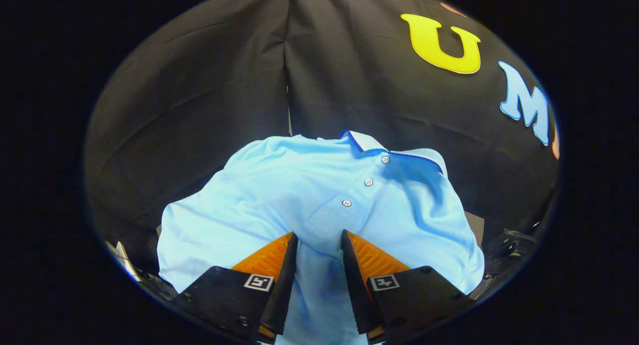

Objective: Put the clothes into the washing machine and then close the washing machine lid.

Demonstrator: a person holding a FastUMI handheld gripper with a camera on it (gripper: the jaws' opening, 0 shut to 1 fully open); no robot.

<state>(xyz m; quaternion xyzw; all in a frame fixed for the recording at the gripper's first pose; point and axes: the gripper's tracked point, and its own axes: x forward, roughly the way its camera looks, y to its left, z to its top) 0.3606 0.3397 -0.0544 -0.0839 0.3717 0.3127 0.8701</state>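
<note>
The light blue shirt (279, 195) lies spread out, right under the fingers (319, 240). They are open, with cloth between them. It looks soft, light and floppy. Pinch a fold below the 3 buttons (368, 182).

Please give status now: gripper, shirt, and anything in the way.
Gripper part open, fingers astride a fold of the shirt, grip not confirmed. Shirt spread out, collar beyond the fingers. Nothing seen blocking.
</note>
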